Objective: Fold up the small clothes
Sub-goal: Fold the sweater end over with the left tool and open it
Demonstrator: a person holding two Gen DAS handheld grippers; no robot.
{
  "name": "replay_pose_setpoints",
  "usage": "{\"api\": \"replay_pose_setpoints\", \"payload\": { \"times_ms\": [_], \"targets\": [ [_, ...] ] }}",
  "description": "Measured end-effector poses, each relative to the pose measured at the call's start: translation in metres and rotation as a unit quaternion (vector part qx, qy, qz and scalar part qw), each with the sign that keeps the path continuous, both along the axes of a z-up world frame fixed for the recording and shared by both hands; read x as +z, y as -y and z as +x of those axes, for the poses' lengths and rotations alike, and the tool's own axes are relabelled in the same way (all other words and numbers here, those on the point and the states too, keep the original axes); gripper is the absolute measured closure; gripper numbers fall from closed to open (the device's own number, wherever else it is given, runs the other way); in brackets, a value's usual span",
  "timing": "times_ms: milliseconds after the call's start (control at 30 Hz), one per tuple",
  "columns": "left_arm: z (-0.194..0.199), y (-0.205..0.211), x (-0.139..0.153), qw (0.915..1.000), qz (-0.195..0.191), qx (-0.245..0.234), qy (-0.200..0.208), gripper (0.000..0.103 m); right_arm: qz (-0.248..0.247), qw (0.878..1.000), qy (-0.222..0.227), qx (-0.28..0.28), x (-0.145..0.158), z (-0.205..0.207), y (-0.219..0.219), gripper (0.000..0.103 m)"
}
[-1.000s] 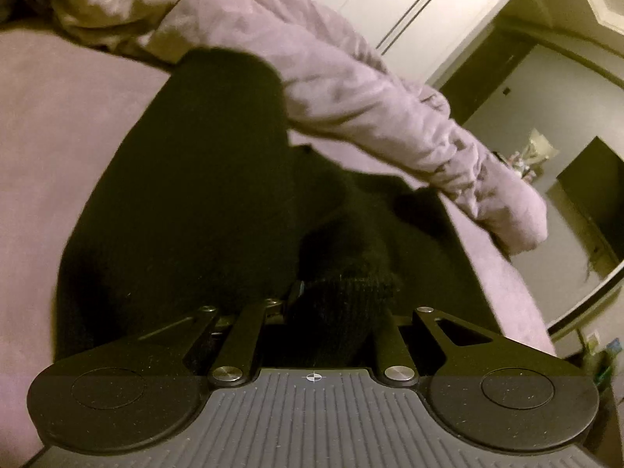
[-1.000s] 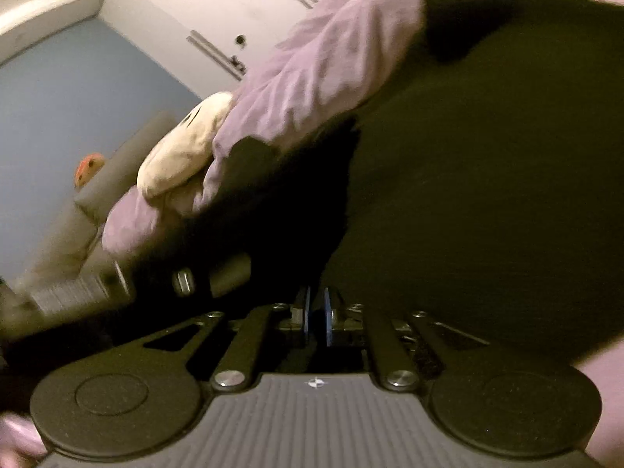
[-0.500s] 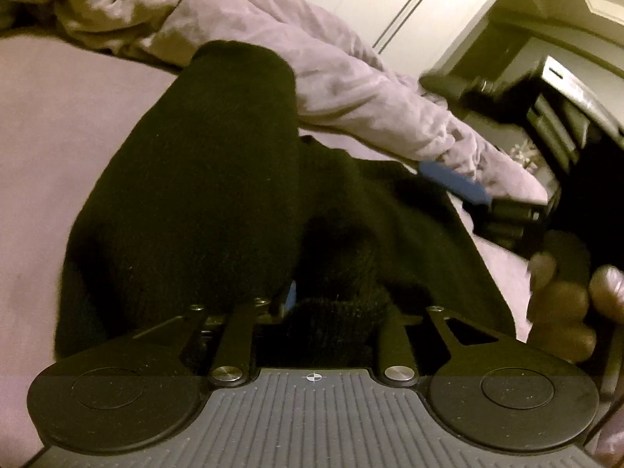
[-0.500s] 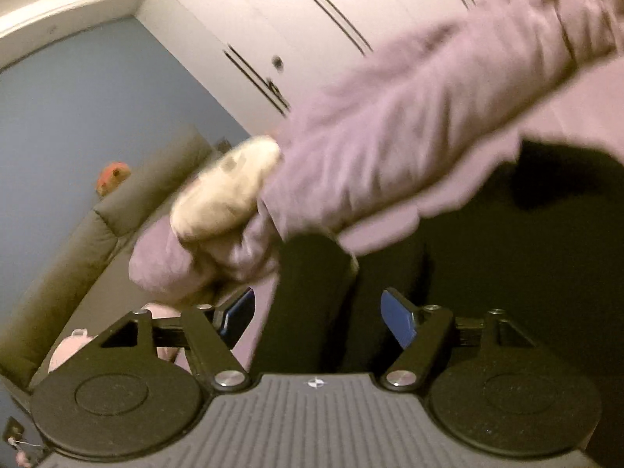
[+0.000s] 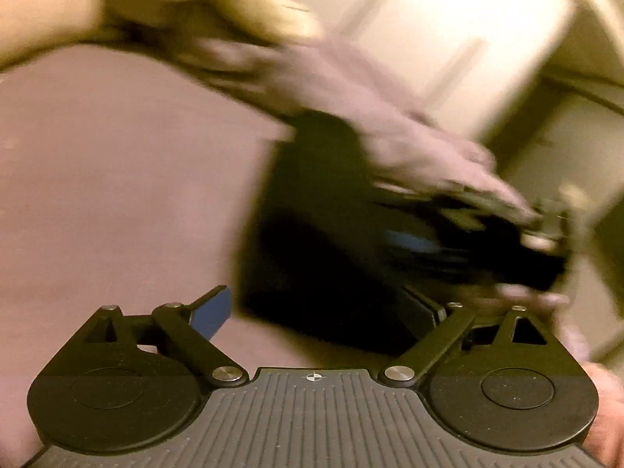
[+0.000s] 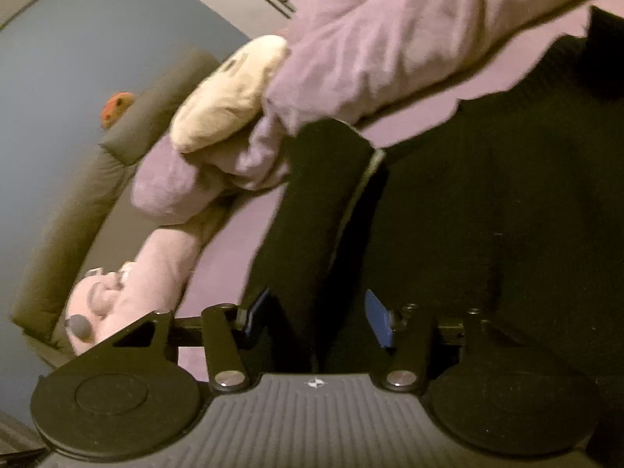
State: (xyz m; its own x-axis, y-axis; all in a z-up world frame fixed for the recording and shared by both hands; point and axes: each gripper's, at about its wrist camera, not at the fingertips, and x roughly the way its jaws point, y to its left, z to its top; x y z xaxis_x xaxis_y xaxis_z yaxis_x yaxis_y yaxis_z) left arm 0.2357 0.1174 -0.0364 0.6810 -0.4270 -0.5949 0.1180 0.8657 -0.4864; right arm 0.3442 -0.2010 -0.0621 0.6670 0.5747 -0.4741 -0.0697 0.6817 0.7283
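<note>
Bedding first: the bed [image 5: 117,179] is covered in a mauve sheet, and a crumpled mauve duvet [image 6: 409,39] is heaped along its far edge with a cream plush toy [image 6: 230,93] lying against it. A pink plush toy [image 6: 128,280] lies further along that edge, beside the padded headboard [image 6: 89,179].

On the sheet, just below the duvet, lies the black knitted garment [image 6: 487,214], spread fairly flat, with a long narrow part, probably a sleeve [image 6: 312,214], laid alongside the body. In the left wrist view the same garment [image 5: 319,234] is a dark smear, since that frame is badly motion-blurred.

It looks soft, light and floppy, a thick knit that will sag and stretch instead of holding an edge, yet is rough enough not to slip between pads. My judgement is that a hem corner or the cuff end would give the cleanest hold; pinching the middle would only bunch it.

The right gripper [image 6: 316,319] stands with its jaws apart, straddling the near end of the sleeve without clamping it. The left gripper [image 5: 319,312] is spread wide and holds nothing, its blue pad over bare sheet at the garment's near corner.
</note>
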Motion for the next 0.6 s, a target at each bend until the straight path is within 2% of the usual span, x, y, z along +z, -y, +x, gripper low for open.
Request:
{"api": "replay_pose_setpoints", "payload": {
  "times_ms": [67,133,200,267,300,333,400,467,533,600],
  "targets": [
    [0.004,-0.018,-0.010,0.9983,0.029,0.043,-0.028,0.009,0.012,1.000,-0.009,0.007,-0.001,0.006,-0.006,0.048],
    [0.009,-0.032,-0.020,0.9941,0.039,0.077,-0.066,0.013,0.025,0.999,-0.026,0.022,-0.006,0.012,-0.011,0.045],
    [0.012,-0.038,-0.022,0.9922,0.038,0.093,-0.074,0.013,0.027,0.999,-0.038,0.022,-0.011,0.018,-0.018,0.043],
    [0.014,-0.038,-0.021,0.9900,0.063,0.102,-0.075,0.013,0.025,0.999,-0.037,0.025,-0.012,0.021,-0.025,0.046],
    [0.015,-0.036,-0.020,0.9892,0.075,0.102,-0.075,0.013,0.025,0.999,-0.033,0.027,-0.012,0.022,-0.028,0.055],
    [0.017,-0.033,-0.021,0.9877,0.089,0.102,-0.080,0.013,0.018,0.999,-0.023,0.024,-0.010,0.021,-0.030,0.080],
    [0.018,-0.028,-0.021,0.9860,0.106,0.101,-0.080,0.013,-0.019,1.000,-0.013,0.015,-0.007,0.018,-0.035,0.083],
    [0.020,-0.023,-0.019,0.9849,0.118,0.098,-0.080,0.013,-0.084,0.996,0.012,0.008,0.004,0.007,-0.041,0.086],
    [0.022,-0.022,-0.020,0.9838,0.127,0.093,-0.086,0.013,-0.160,0.986,0.048,-0.004,0.022,-0.010,-0.045,0.087],
    [0.023,-0.023,-0.021,0.9837,0.128,0.091,-0.087,0.012,-0.197,0.977,0.081,-0.031,0.038,-0.031,-0.036,0.087]
  ]
}}
